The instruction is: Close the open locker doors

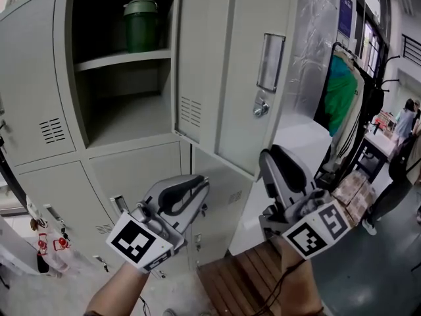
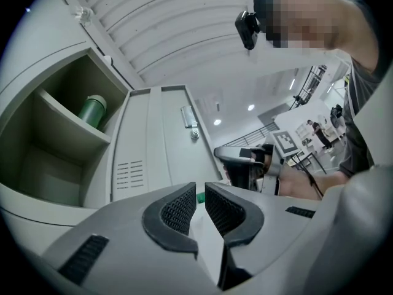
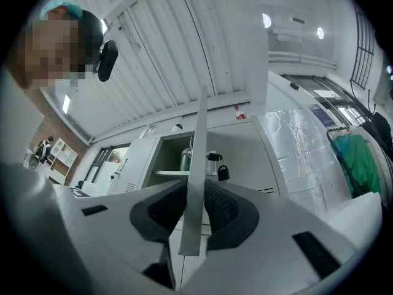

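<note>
An upper grey locker door stands swung open, with a recessed handle and a lock below it. The open compartment holds a green container on its upper shelf. My right gripper sits at the door's lower free corner. In the right gripper view the door's thin edge runs between the jaws of the right gripper, and both pads lie against it. My left gripper hovers lower left of the door, in front of the lower lockers. In the left gripper view the left gripper has its jaws almost together with nothing between them.
A slatted wooden bench lies below my hands. Shut lower locker doors carry keys, with red tags at left. A clothes rack with a green garment stands right, and people stand beyond it.
</note>
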Available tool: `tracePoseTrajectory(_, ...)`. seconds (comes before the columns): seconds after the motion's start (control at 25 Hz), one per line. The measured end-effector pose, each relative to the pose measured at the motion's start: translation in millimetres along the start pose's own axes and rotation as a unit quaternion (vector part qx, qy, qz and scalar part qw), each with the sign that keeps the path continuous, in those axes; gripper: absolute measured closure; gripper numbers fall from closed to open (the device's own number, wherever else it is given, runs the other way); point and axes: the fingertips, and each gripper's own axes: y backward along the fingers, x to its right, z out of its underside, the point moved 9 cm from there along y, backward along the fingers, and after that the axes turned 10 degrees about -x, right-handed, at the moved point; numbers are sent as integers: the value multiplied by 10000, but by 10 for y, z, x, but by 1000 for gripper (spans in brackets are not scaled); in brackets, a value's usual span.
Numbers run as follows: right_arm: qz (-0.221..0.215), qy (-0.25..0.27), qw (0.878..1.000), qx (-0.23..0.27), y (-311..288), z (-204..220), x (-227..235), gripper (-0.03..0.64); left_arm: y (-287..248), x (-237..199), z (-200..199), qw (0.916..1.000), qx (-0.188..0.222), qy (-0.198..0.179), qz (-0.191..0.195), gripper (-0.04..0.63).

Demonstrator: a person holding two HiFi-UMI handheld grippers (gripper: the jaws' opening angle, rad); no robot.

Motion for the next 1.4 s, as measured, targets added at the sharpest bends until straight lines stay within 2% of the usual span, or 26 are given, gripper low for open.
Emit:
tracePoseTrajectory(0.32,81,7,10000,54,16,-12,-148,529,151,-38,-4,10000,26,-12,-16,551)
tracePoseTrajectory(1.0,416,137,9990,35,-80,-67,-904,531,744,-350,-112,9995,196,-26,256,551)
tracePoseTrajectory(1.4,263,373,9990,26,-279,-70,-1379,529,1053,-590,-98,9992,273,-34,304,551)
